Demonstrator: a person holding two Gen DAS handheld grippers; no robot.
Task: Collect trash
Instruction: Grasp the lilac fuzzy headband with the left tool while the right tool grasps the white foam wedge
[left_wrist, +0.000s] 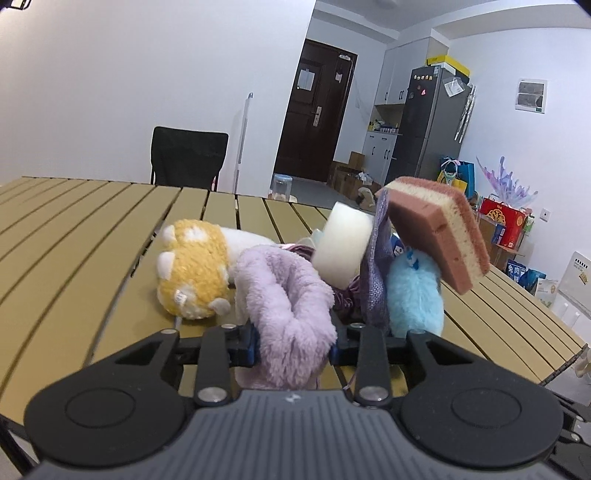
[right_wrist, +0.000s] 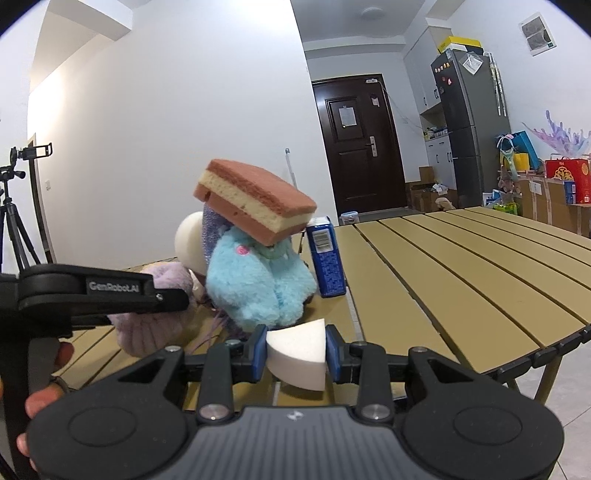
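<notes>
**Both fingers pairs pinching soft items at the pile**

Fingers of the left gripper (left_wrist: 295, 341) pinch the lilac fleece cloth (left_wrist: 284, 295), probably to drag it off the heap. Right gripper (right_wrist: 295, 352) pinches a white foam wedge (right_wrist: 297, 356), held clear of the table (right_wrist: 461, 266). A layered sponge (right_wrist: 255, 201) leans atop the blue plush toy (right_wrist: 258, 280) near the table's near edge, beside a blue carton (right_wrist: 327, 258).

Both grippers' (left_wrist: 295, 341) (right_wrist: 296, 350) jaws narrowed, clamped.
</notes>
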